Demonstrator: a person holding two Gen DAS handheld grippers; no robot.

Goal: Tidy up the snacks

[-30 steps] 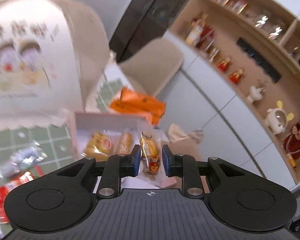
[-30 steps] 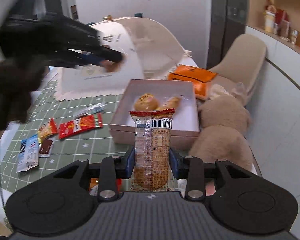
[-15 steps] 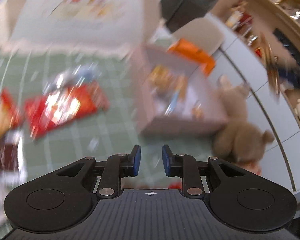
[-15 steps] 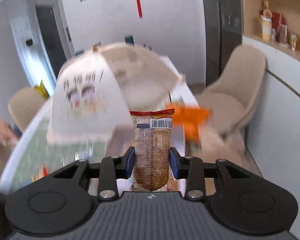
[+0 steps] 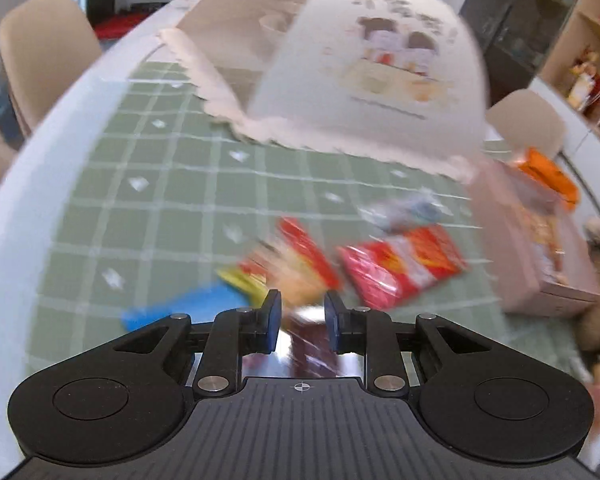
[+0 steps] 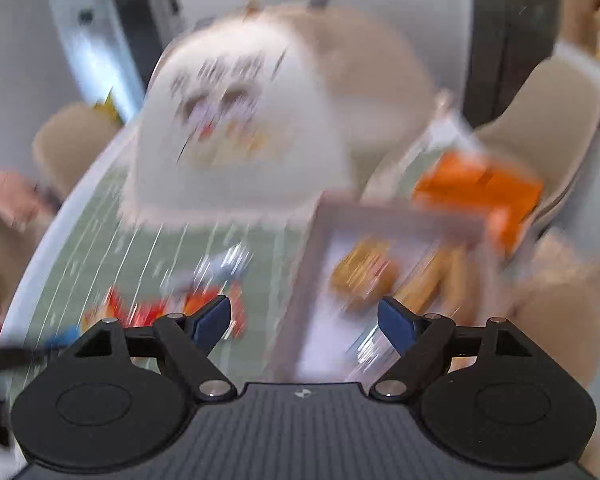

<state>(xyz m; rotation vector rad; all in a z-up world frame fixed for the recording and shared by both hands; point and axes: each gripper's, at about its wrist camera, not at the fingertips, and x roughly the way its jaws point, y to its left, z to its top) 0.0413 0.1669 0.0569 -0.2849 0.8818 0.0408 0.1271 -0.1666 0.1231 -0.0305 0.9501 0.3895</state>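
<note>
Everything is motion-blurred. My left gripper (image 5: 302, 320) is shut with nothing gripped, low over loose snack packets on the green checked cloth (image 5: 160, 200): a dark brown packet (image 5: 304, 340) right under the fingertips, a blue one (image 5: 188, 308), a red-orange one (image 5: 300, 256) and a larger red one (image 5: 400, 268). My right gripper (image 6: 304, 320) hangs over the near left wall of the pink box (image 6: 312, 264). Its jaws are opening wide and nothing is between them. Wrapped yellow-brown snacks (image 6: 364, 272) lie inside the box, and a blurred clear wrapper (image 6: 368, 352) shows near its front.
A white mesh food cover (image 5: 360, 68) stands behind the packets. The pink box (image 5: 540, 280) is at right, with an orange bag (image 5: 552, 178) behind it. A plush bear (image 6: 560, 300) sits right of the box. Beige chairs (image 5: 44, 52) ring the table.
The left gripper let go of its snack over the box and swung left and down to the loose packets. The right gripper moved over the box and opened; the biscuit packet has left its jaws.
</note>
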